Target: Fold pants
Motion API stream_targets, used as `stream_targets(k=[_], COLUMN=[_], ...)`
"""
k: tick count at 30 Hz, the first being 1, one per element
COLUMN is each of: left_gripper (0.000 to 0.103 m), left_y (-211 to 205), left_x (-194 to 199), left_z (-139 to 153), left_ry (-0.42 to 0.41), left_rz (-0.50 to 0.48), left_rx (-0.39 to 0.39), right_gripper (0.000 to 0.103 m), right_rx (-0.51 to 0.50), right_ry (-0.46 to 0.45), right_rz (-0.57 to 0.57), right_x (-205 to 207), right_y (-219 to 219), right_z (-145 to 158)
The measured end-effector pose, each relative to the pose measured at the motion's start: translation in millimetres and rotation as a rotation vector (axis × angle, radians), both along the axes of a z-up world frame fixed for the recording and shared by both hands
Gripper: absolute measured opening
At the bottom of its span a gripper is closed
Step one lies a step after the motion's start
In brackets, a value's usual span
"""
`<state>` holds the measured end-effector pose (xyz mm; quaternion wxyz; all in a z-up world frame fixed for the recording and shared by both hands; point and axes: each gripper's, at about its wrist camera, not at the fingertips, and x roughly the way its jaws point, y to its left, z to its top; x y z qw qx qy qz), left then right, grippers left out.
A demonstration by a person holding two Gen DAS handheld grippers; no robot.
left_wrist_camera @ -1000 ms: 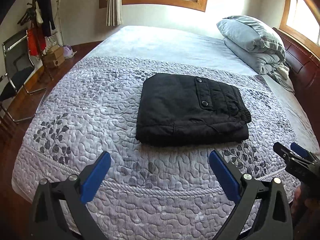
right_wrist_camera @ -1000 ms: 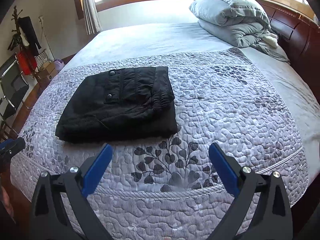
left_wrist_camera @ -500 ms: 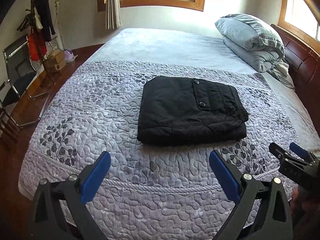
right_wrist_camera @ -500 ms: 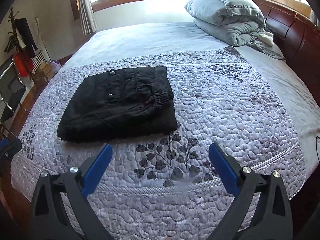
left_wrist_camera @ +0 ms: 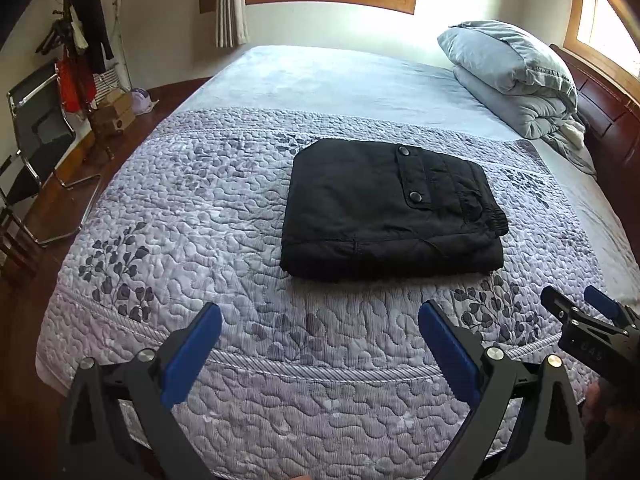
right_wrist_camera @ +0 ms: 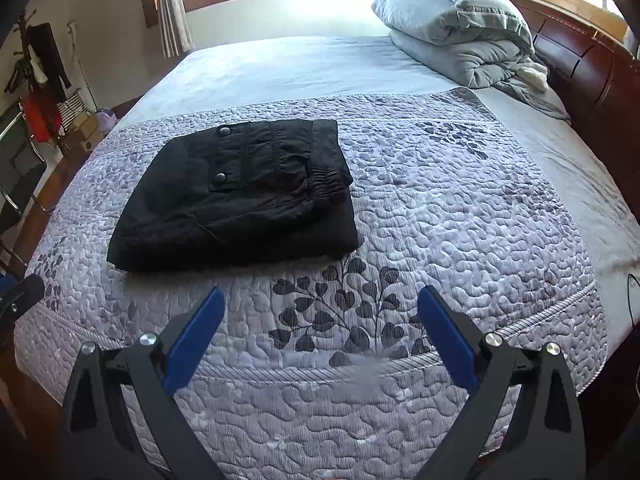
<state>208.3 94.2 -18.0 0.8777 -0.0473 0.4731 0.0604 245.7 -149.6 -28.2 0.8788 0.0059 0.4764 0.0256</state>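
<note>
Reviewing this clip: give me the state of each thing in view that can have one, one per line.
Pants: folded into a compact rectangle, lying flat on the quilt, untouched.
Left claw: open, empty, held short of the pants.
Right claw: open, empty, held short of the pants.
Quilt: spread flat across the bed.
Comforter: folded, stacked by the headboard.
Curtain: drawn aside, bunched beside the window.

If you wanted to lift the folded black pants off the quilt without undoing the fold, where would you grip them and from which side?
Probably the thick near edge of the black pants, approached from the foot of the bed, where both open grippers wait. There the stacked layers end in one straight edge, so a pinch could catch them all. The elastic waistband bunches loosely on top and might pull free.
</note>
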Motion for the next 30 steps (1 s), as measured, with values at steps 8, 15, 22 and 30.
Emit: stream_targets(k=[8, 15, 22, 30], left_gripper=[0.099, 0.099, 0.099, 0.099], left_y=[-4.8, -9.0, -3.6, 0.1], left_x=[0.8, -1.0, -3.3, -7.7], left_z=[-7.7, -7.3, -5.1, -5.2], left_ry=[0.02, 0.018, 0.01, 0.006], left_rz=[-0.022, -0.041, -0.034, -0.041], left_rx=[0.019, 0.02, 0.012, 0.02], right_gripper=[0.097, 0.097, 0.097, 0.097], right_rx=[-0.002, -0.001, 0.045, 0.031], right_ry=[0.021, 0.002, -0.021, -0.024], right_rz=[0.003, 0.012, 0.058, 0.066], right_x=[1.8, -1.1, -2.6, -3.5], right_y=[0.3, 0.5, 7.1, 16.4], right_z=[-5.1, 1.6, 8.4, 10.6])
